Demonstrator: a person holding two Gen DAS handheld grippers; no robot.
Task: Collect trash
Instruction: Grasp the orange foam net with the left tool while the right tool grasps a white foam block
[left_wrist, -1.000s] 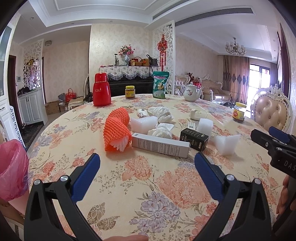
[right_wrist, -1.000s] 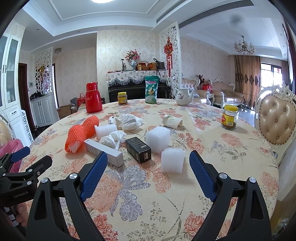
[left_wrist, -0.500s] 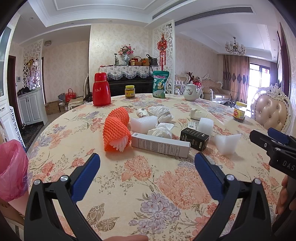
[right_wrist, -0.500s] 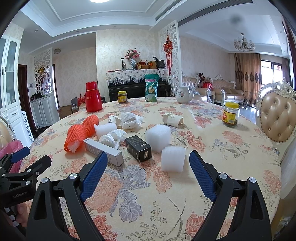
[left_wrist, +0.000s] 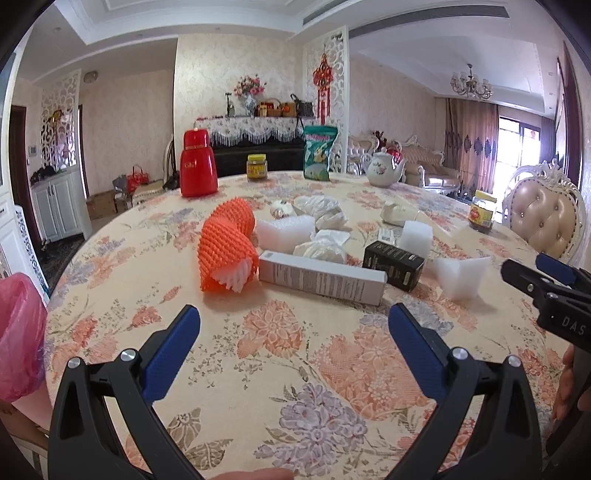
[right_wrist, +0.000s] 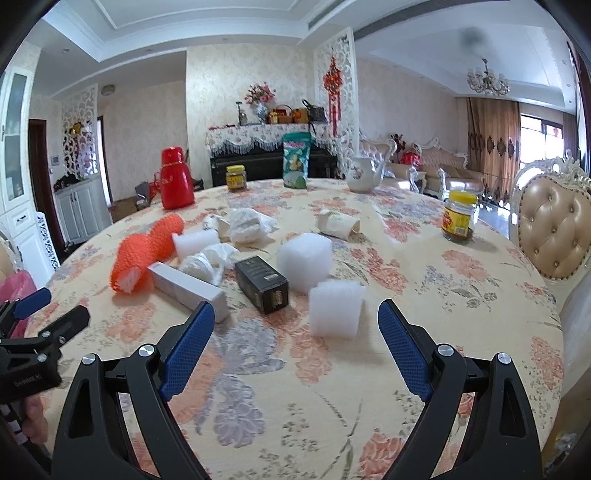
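Nothing is picked up yet. Both the left gripper (left_wrist: 294, 328) and right gripper (right_wrist: 296, 325) are held wide, empty. The white foam block (right_wrist: 335, 308) near the black box (right_wrist: 261, 283) should probably be grabbed next.

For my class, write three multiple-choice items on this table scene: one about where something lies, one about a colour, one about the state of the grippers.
1. Where does the black box lie?
A. Between the long white box and the foam cubes
B. Beside the red flask
C. Inside the pink bag

2. What colour is the foam net sleeve?
A. Green
B. Orange
C. Blue

3. What state are the left gripper and right gripper in?
A. Both shut on trash
B. One holds the teapot
C. Both open and empty

Answers: 1 A, the right wrist view shows the long white box on one side of it and a foam cube on the other. 2 B, it is bright orange. 3 C, the jaws stand wide apart over the tablecloth with nothing between them.
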